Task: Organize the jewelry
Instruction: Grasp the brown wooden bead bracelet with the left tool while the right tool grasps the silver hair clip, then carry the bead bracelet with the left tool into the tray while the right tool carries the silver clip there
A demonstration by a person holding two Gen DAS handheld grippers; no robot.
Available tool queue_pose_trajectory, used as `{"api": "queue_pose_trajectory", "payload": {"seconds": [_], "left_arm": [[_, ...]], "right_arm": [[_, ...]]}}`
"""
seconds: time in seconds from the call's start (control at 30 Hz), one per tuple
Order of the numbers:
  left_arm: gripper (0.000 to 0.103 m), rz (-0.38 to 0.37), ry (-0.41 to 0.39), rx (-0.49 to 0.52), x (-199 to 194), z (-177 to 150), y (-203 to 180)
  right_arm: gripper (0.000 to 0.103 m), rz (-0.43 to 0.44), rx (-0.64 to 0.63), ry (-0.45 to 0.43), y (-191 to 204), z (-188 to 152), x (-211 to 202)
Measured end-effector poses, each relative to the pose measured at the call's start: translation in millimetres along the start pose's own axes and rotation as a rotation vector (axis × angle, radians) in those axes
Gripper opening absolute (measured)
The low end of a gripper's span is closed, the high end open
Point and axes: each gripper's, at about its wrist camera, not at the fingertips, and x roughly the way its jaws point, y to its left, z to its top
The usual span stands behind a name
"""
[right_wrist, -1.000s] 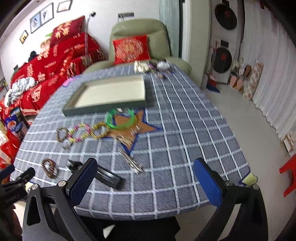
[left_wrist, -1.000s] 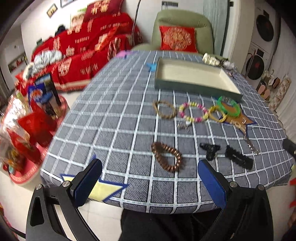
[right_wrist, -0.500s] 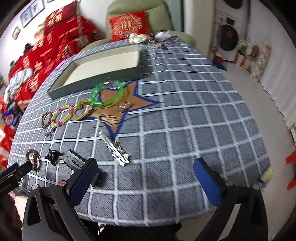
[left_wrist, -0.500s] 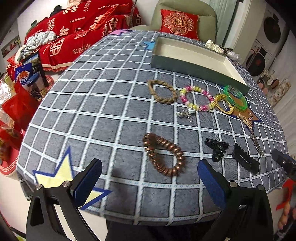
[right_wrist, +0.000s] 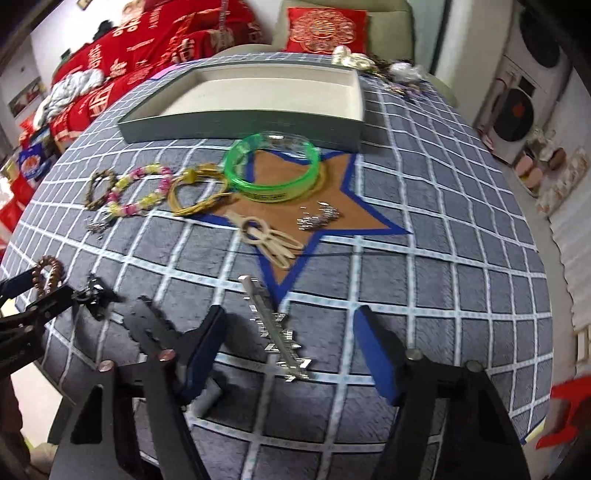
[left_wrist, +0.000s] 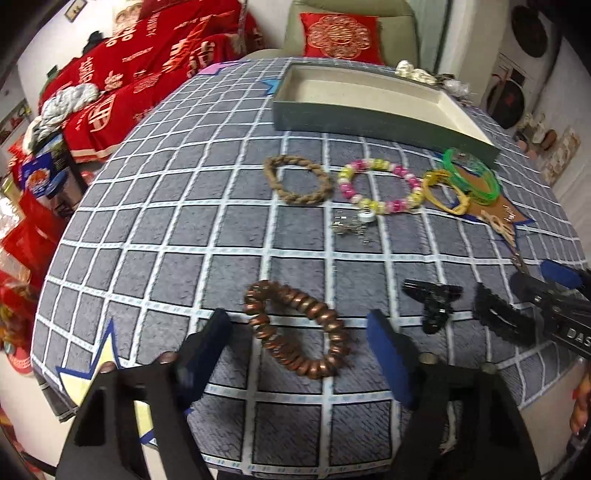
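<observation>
My left gripper (left_wrist: 299,343) is open, its jaws either side of a copper bead bracelet (left_wrist: 295,328) on the grey checked tablecloth (left_wrist: 166,221). My right gripper (right_wrist: 290,343) is open over a silver hair clip (right_wrist: 275,328). An empty grey-green tray (left_wrist: 369,103) stands at the far side. In front of it lie a braided brown bracelet (left_wrist: 297,179), a pink-yellow bead bracelet (left_wrist: 380,184), a yellow cord bracelet (left_wrist: 443,194) and a green bangle (right_wrist: 275,170). Two black claw clips (left_wrist: 434,302) (left_wrist: 502,321) lie to the right.
A cream hairpin (right_wrist: 266,240) and small silver earrings (right_wrist: 319,219) lie on a brown star patch. More small silver pieces (left_wrist: 349,227) lie mid-table. Loose trinkets (right_wrist: 373,62) sit behind the tray. A green armchair with a red cushion (left_wrist: 338,35) stands beyond.
Both grippers have moved forward and lower over the table. The left one now straddles the copper bracelet; the right one now stands over the silver hair clip. Both jaw gaps have narrowed.
</observation>
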Motion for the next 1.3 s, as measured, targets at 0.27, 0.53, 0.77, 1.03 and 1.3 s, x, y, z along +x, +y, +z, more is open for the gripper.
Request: {"api": "queue_pose_trajectory", "payload": {"seconds": [0.27, 0.53, 0.77, 1.03, 1.3], "left_arm": [[0.034, -0.118, -0.029, 0.002, -7.2, -0.8, 4.8], [0.03, -0.183, -0.056, -0.025, -24.6, 2.6, 15.4], [0.03, -0.21, -0.11, 0.005, -55.0, 25.6, 14.8], [0.03, -0.257, -0.206, 0.085, -106.9, 79.8, 0.6], [0.03, -0.261, -0.244, 0.156, -120.9, 157.0, -21.8]], "right_arm": [[0.019, 0.021, -0.029, -0.003, 16.6, 1.2, -6.9], [0.019, 0.052, 0.017, -0.037, 8.7, -5.7, -19.9], [0.019, 0.119, 0.078, -0.099, -9.2, 9.5, -49.1], [0.019, 0.168, 0.064, -0.194, -16.8, 52.5, -89.2], [0.019, 0.222, 0.077, -0.251, -30.2, 126.3, -103.7]]}}
